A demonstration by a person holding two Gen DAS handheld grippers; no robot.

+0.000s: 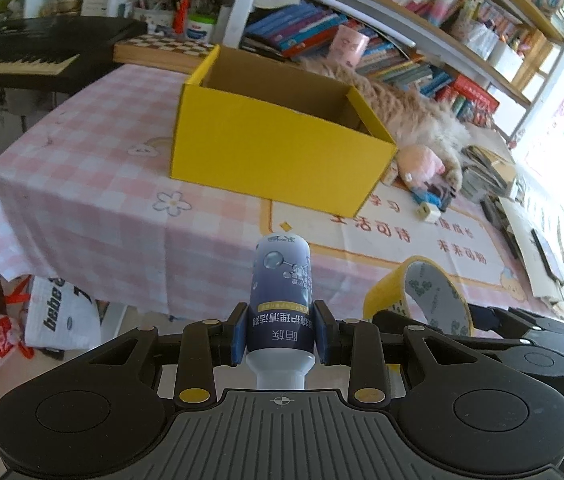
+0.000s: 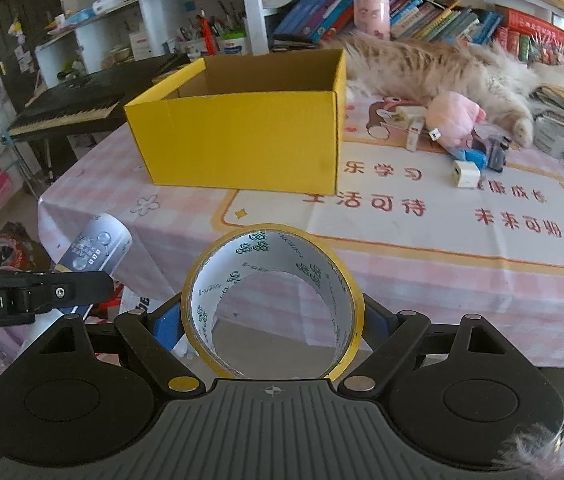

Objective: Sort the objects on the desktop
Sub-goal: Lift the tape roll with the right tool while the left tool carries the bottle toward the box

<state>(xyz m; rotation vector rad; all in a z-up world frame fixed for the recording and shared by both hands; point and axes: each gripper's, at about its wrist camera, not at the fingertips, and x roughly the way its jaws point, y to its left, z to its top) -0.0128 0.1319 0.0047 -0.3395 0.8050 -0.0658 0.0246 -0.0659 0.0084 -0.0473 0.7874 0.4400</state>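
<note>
Ahead at twelve o'clock, the yellow box (image 2: 242, 128) shows only bare cardboard inside. Left gripper (image 1: 281, 332) pinches a bottle (image 1: 282, 292); right gripper (image 2: 270, 320) clamps a tape roll (image 2: 272, 300).

Both wrist cameras look forward-down along own fingers, just off table edge; share yellow box (image 1: 278, 148), cat (image 2: 434, 64).

Table w/ pink check cloth (image 2: 170, 216): yellow box (image 2: 242, 136), cat (image 2: 434, 68), plush (image 2: 454, 118), white charger (image 2: 466, 174).
</note>
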